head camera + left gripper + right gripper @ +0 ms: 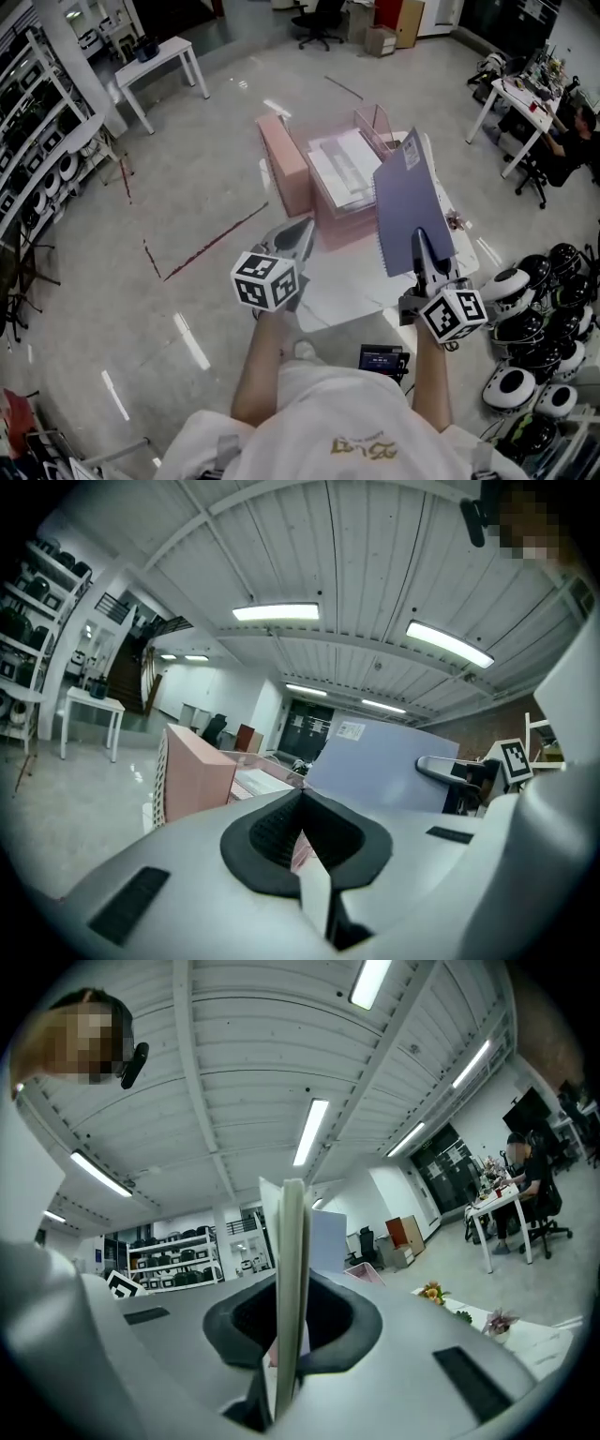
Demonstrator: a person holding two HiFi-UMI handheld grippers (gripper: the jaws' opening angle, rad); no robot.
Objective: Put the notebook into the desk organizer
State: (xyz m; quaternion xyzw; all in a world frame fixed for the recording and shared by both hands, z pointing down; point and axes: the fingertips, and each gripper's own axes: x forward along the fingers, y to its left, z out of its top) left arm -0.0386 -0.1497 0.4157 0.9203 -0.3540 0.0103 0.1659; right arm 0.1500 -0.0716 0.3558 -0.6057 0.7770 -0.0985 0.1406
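A blue-grey spiral notebook is held upright in the air over the white table's right part, and my right gripper is shut on its lower edge. In the right gripper view the notebook shows edge-on between the jaws. The pink desk organizer stands on the table just left of and beyond the notebook, with white papers in its tray. My left gripper hovers near the organizer's front, shut and holding nothing. From the left gripper view I see the organizer and the notebook.
The white table carries a small black device at its near edge and small flowers at the right. Several black-and-white helmets lie on the floor at right. A white side table stands far left, and a seated person is far right.
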